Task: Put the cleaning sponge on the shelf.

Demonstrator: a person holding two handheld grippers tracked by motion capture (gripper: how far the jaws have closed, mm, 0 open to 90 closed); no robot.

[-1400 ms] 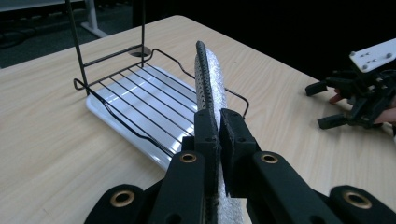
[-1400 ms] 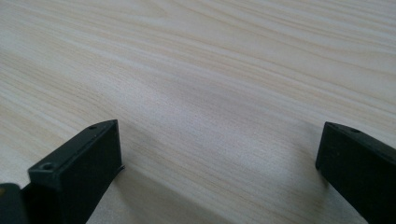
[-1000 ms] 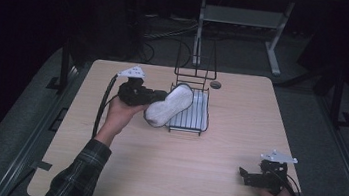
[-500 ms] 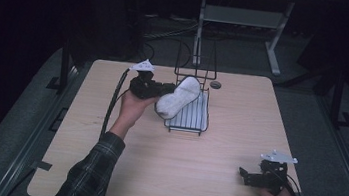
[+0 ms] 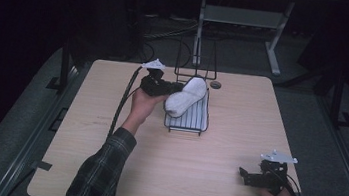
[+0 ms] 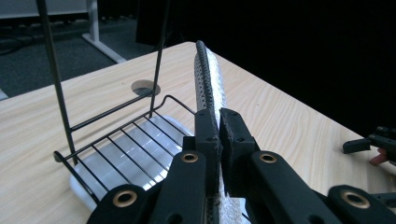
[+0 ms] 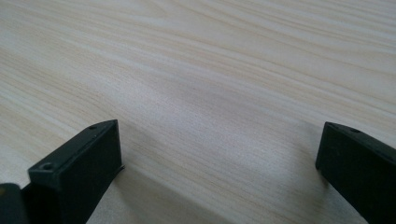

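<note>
A white plate with a dark rim (image 5: 185,97) is held on edge over the black wire rack (image 5: 187,123). My left gripper (image 5: 171,88) is shut on its rim from the left. In the left gripper view the jaws (image 6: 219,124) pinch the thin speckled plate (image 6: 209,79), which stands upright above the rack (image 6: 116,140) and its white tray. My right gripper (image 5: 246,176) rests at the table's front right, open, with only bare wood between its jaws (image 7: 219,154); it also appears far off in the left gripper view as the right gripper (image 6: 373,142).
A round cable hole (image 5: 215,85) lies in the table just behind the rack. The rack's tall wire back (image 5: 196,60) rises at its far end. Bare wood stretches between the rack and the right hand. A desk frame stands beyond the table.
The left gripper has carried the plate to the right and farther back, from the rack's left side to over the rack. The right gripper has stayed put.
</note>
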